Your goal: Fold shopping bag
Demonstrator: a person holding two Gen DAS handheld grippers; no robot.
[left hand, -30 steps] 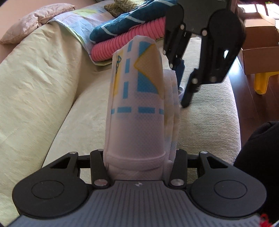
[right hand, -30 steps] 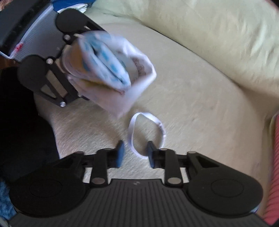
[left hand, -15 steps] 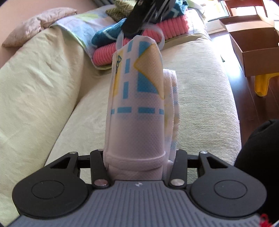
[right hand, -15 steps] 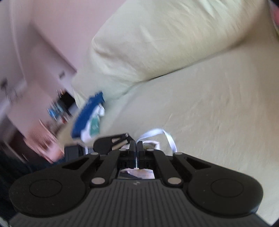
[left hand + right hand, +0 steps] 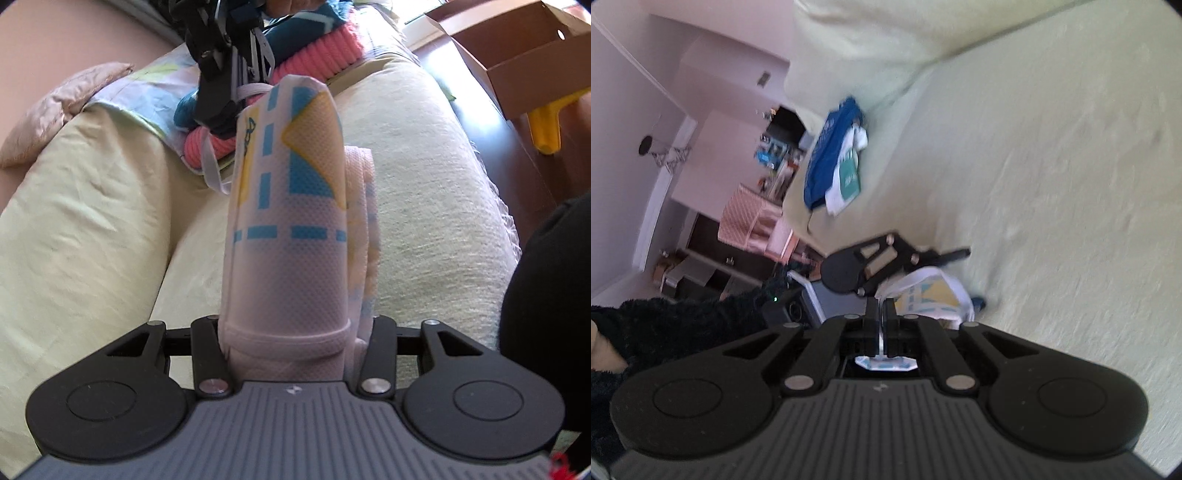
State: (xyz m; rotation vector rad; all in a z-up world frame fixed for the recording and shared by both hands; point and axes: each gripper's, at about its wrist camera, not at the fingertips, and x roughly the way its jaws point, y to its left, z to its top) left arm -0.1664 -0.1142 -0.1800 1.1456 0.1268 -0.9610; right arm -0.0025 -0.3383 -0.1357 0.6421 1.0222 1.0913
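My left gripper (image 5: pixel 286 325) is clamped around the rolled-up shopping bag (image 5: pixel 291 221), which stands out from between its fingers above the pale sofa seat (image 5: pixel 424 184). My right gripper (image 5: pixel 881 314) has its fingers pinched together on the bag's white elastic loop (image 5: pixel 212 162); from the left wrist I see that loop drawn across the far end of the roll and hanging down its left side. From the right wrist, the roll sits just beyond my fingertips. An open brown cardboard box (image 5: pixel 517 59) stands on the floor to the right of the sofa; I cannot make out anything inside it. Folded knitwear (image 5: pixel 321 51) lies stacked behind the roll.
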